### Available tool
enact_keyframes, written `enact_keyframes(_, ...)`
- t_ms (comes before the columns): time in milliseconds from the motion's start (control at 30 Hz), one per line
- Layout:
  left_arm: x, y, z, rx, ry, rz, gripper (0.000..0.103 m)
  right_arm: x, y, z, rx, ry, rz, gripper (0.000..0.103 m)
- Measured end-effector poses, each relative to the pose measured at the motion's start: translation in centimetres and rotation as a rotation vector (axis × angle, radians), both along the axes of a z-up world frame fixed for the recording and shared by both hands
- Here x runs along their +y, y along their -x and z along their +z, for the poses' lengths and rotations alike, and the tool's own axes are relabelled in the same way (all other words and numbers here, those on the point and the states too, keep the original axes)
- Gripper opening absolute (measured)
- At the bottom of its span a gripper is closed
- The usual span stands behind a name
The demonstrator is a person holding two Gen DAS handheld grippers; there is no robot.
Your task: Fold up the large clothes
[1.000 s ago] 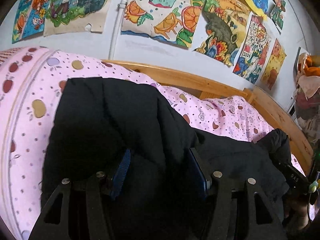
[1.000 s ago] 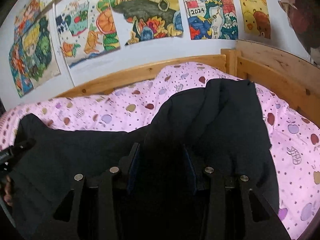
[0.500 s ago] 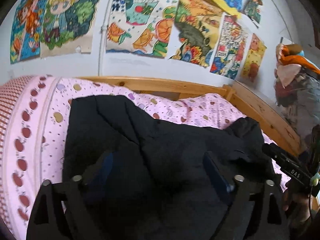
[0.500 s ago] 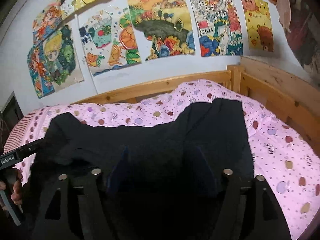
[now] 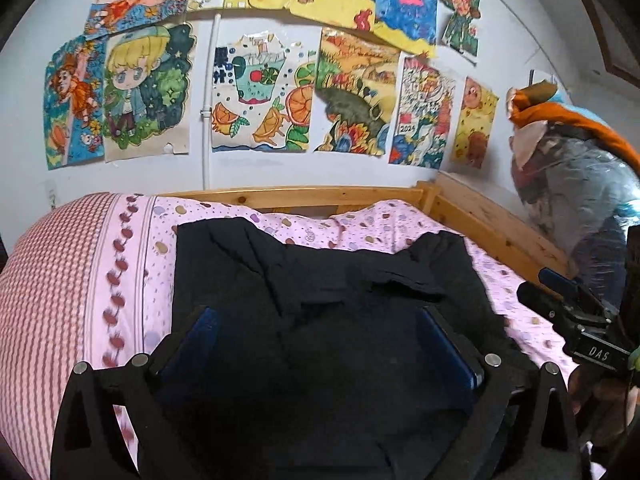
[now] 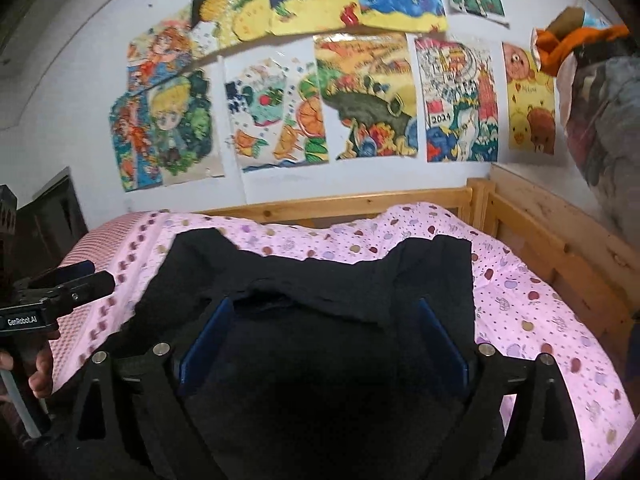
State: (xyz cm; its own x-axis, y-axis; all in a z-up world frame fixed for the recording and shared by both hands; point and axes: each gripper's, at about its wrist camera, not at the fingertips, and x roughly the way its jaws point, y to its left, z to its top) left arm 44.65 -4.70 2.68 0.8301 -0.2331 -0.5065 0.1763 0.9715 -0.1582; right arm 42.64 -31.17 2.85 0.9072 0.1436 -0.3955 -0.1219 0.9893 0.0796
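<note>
A large black garment [image 5: 340,280] lies spread on the pink spotted bedspread [image 5: 132,264], with a folded edge across its middle. My left gripper [image 5: 316,316] hangs above its near part. Its jaws are opening wide and its blue pads [image 5: 200,332] do not press on the cloth. In the right wrist view the same garment [image 6: 320,276] lies under my right gripper [image 6: 324,306]. Those jaws are opening too, with nothing pinched. Each gripper shows at the edge of the other's view: the right gripper [image 5: 568,300] and the left gripper [image 6: 68,284], which a hand [image 6: 40,372] holds.
A wooden bed frame [image 5: 320,194] runs along the back and right side of the bed. Coloured drawings [image 5: 260,96] cover the white wall. A clear bag of clothes [image 5: 572,184] stands past the right rail. A dark piece of furniture [image 6: 52,216] stands at the left.
Both grippers let go of the black garment, their jaws spreading wide, and pulled back and up from the bed. The garment now lies flat on the bedspread.
</note>
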Motion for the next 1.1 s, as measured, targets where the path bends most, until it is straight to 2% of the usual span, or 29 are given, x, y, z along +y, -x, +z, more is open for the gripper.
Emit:
enact_keyframes(100,-0.4,3.2,1.2,-0.001,0.012,-0.008,0.101,0.2,3.2,1.2,-0.009,0.014,0.017,0.09)
enact_keyframes(300,-1.2,9.3,3.0,-0.052,-0.023,-0.032,0.102,0.4,9.4,3.1,-0.027,0.045,0.036,0.09)
enact_keyframes(567,0.4,15.6,2.3,-0.048,0.001,-0.082,0.102,-0.1,16.9,3.9,-0.04,0.049,0.055,0.091)
enact_keyframes(800,-0.2,20.5,0.5,-0.071,-0.026,-0.191,0.102,-0.8,20.9,2.1,-0.026,0.022,0.059,0.091)
enact_keyframes(967,-1.7,22.9,-1.1,-0.113,-0.171,-0.299,0.102,-0.4,23.3,-0.5,-0.008,0.048,0.068,0.091)
enact_keyframes(1100,-1.9,22.9,-2.9,-0.037,-0.129,-0.382,0.102,-0.1,25.2,-3.0,0.017,0.126,0.088,0.091)
